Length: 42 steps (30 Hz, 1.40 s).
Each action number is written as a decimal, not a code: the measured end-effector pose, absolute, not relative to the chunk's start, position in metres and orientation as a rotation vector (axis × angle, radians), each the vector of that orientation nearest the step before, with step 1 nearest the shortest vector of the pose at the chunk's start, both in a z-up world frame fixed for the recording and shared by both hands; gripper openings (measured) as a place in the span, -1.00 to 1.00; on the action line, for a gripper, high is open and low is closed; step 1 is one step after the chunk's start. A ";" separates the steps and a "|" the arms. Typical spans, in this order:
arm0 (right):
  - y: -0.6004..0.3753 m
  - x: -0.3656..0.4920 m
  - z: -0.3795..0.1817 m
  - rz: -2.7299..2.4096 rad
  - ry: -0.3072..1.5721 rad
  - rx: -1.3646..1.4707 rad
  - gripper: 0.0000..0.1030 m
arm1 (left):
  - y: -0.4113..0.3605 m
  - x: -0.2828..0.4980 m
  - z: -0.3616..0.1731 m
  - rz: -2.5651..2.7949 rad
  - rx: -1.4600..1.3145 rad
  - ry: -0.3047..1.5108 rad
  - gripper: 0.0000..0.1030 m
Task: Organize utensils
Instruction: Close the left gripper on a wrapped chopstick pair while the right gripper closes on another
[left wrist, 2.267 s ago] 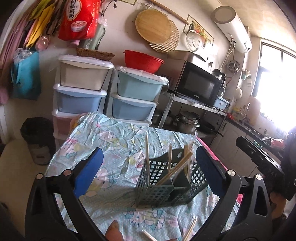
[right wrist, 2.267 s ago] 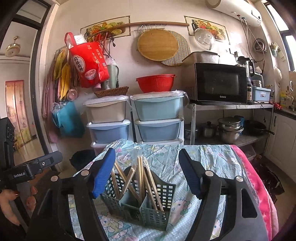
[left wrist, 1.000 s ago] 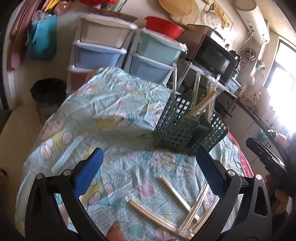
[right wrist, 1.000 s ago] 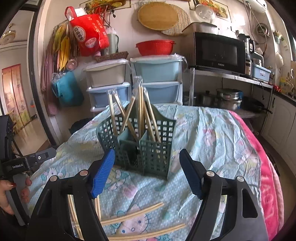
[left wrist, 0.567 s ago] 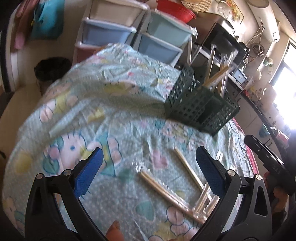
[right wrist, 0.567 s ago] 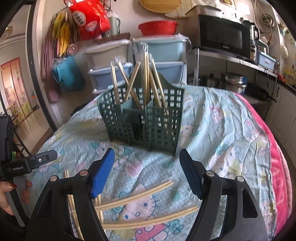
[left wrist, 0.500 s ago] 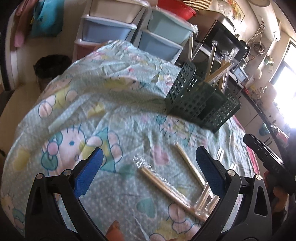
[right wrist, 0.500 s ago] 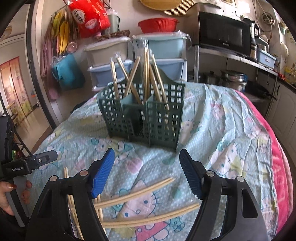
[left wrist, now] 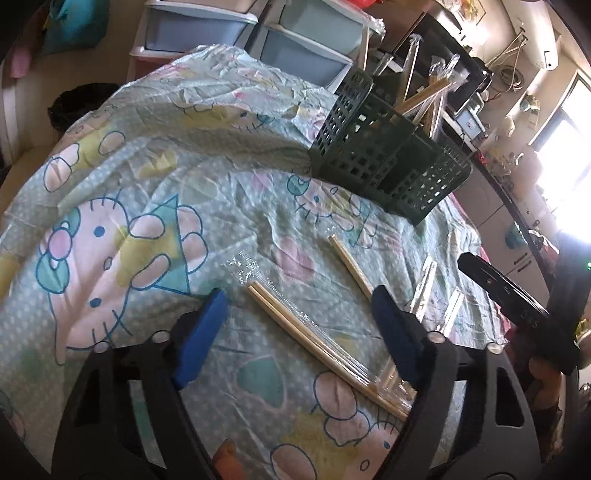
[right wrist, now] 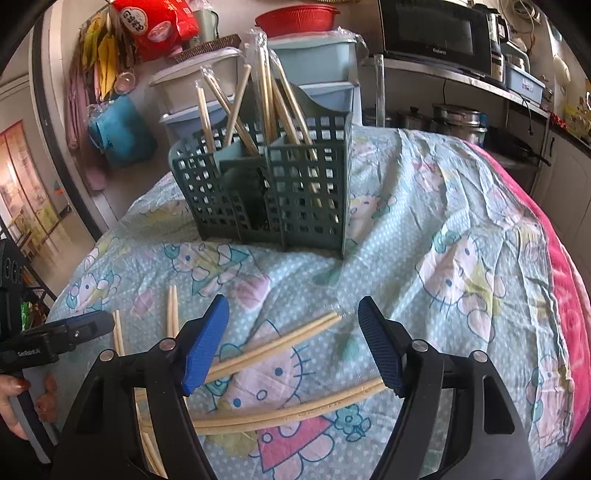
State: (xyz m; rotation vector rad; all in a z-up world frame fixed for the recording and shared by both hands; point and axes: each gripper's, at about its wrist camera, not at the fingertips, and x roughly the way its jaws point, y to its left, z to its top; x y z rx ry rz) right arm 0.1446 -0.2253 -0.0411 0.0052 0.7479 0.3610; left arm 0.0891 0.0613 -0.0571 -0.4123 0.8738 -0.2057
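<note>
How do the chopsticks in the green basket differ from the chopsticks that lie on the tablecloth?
The chopsticks in the green basket stand upright or lean, while the chopsticks on the tablecloth lie flat. The first are gathered in the basket's compartments; the second are scattered apart. Both are pale wood, several in clear wrappers.

1 caddy (right wrist: 273, 192), 2 tongs, loose chopstick pairs uncounted

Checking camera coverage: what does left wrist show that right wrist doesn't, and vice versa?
Left wrist only: black bin on the floor, bright window, right gripper's body.
Right wrist only: red colander, red bag, pink blanket edge, left gripper side-on.
Both: green caddy holding chopsticks, wrapped chopsticks loose on the cartoon tablecloth, drawer units, microwave.
</note>
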 end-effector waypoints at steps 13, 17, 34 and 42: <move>-0.236 0.172 -0.063 0.327 0.869 0.083 0.29 | 0.066 0.119 -0.064 -0.133 -0.407 0.894 -0.08; -0.238 0.184 -0.071 0.322 0.902 0.127 0.07 | 0.070 0.122 -0.066 -0.110 -0.396 0.894 -0.37; -0.253 0.205 -0.080 0.275 0.916 0.219 -0.88 | 0.081 0.120 -0.069 -0.094 -0.406 0.890 -0.79; -0.253 0.194 -0.056 0.310 0.843 0.233 -0.90 | 0.086 0.120 -0.068 -0.111 -0.431 0.897 -0.94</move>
